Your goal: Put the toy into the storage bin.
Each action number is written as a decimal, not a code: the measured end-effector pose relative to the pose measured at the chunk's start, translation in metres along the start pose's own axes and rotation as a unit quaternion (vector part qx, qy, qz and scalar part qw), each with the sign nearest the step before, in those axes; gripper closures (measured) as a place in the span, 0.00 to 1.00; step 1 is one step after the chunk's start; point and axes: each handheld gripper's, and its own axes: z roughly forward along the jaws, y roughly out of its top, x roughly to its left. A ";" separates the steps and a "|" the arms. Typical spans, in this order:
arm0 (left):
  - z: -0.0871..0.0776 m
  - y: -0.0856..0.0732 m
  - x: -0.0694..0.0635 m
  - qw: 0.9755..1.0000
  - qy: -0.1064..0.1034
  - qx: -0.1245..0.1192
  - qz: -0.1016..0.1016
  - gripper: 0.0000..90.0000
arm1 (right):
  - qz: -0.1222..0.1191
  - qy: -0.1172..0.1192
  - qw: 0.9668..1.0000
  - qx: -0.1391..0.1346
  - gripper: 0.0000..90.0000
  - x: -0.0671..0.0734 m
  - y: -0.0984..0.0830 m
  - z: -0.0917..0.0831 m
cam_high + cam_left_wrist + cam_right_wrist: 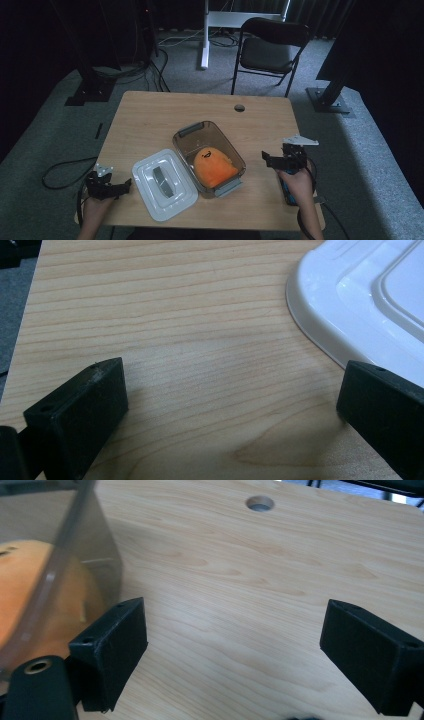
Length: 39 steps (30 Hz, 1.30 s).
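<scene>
**Toy in the box, lid waiting**

An orange plush toy (214, 167) is lying inside the clear box (186, 148), so the loading is judged done; the closing is left. The white lid (150, 197) is lying flat on the tabletop (150, 115) beside the box, not yet being touched.

The left gripper (119, 187) is being held with its jaws wide apart and empty, the lid's rim just ahead of the right-hand jaw. The right gripper (266, 159) is likewise being held wide open and empty, the box wall close beside its left-hand jaw, bare tabletop between them.

Nothing is standing between jaws and lid. A cable hole (239, 107) and a chair (270, 47) are being left well beyond.
</scene>
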 end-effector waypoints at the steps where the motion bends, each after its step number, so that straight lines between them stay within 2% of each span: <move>1: 0.000 0.000 0.000 1.000 0.000 0.000 0.000 0.00 | 0.002 0.000 1.000 0.002 0.12 -0.002 -0.002 0.000; 3: 0.000 0.000 0.000 1.000 0.000 0.000 0.000 0.00 | 0.007 -0.010 1.000 0.004 0.12 -0.006 -0.008 -0.001; 11: 0.000 0.000 0.000 1.000 0.000 0.000 0.000 0.00 | 0.025 -0.025 0.999 0.016 0.12 -0.020 -0.026 -0.003; 22: 0.000 0.000 0.000 1.000 0.000 0.000 0.001 0.00 | 0.038 -0.041 0.998 0.035 0.12 -0.031 -0.048 -0.003; 23: 0.000 0.000 0.000 1.000 0.000 0.000 0.001 0.00 | 0.041 -0.037 0.998 0.039 0.12 -0.032 -0.050 -0.002; 39: 0.000 0.000 0.000 1.000 0.000 0.001 0.000 0.00 | 0.065 -0.065 0.994 0.063 0.12 -0.044 -0.079 -0.001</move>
